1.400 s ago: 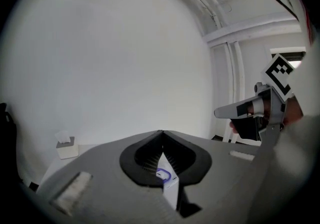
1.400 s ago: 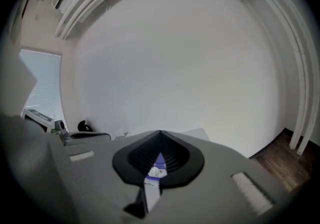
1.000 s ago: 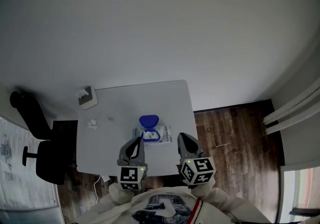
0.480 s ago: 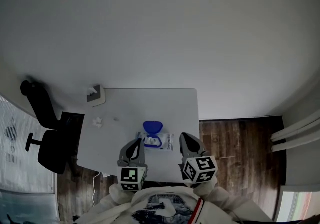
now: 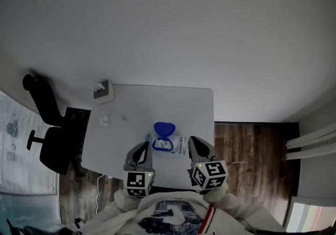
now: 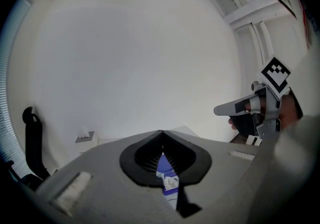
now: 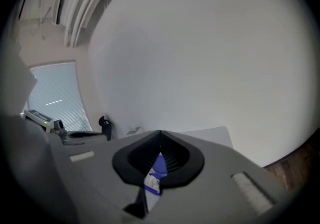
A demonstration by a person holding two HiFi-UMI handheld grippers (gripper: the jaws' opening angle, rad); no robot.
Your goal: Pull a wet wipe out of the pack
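Office chair (image 5: pixel 50 142): on the floor, well left of the wet wipe pack (image 5: pixel 167 145) and off the worktop (image 5: pixel 197 108).
Tissue box (image 5: pixel 103 92): on the far left corner of the worktop, well apart from the pack.
Crumpled wipe (image 5: pixel 105 120): a small white scrap lying left of the pack and a little beyond it.
Left claw (image 5: pixel 145 145): your left gripper view shows its jaws drawn together with nothing between them. Its tip sits just beside the pack's left end, on your side of it.
Pack: it lies flat near the worktop's near edge, between your two claws and just ahead of their tips. Its long axis runs left to right, across the line both claws point along.
Blue lid (image 5: pixel 164 128): flipped open toward the far side of the pack, so the opening faces up. A bit of white shows in the opening, probably the end of a wipe, though it is too small to be sure.
Right claw (image 5: pixel 192 140): also closed and empty, its tip just beside the pack's right end.
What the move turns on: the opening sits mid-pack, ahead of and inward from each tip. Your left claw looks a touch nearer to it, but only slightly. Whichever you pick must spread its jaws before it comes down on the white end. The other is well placed to pin its end of the pack.
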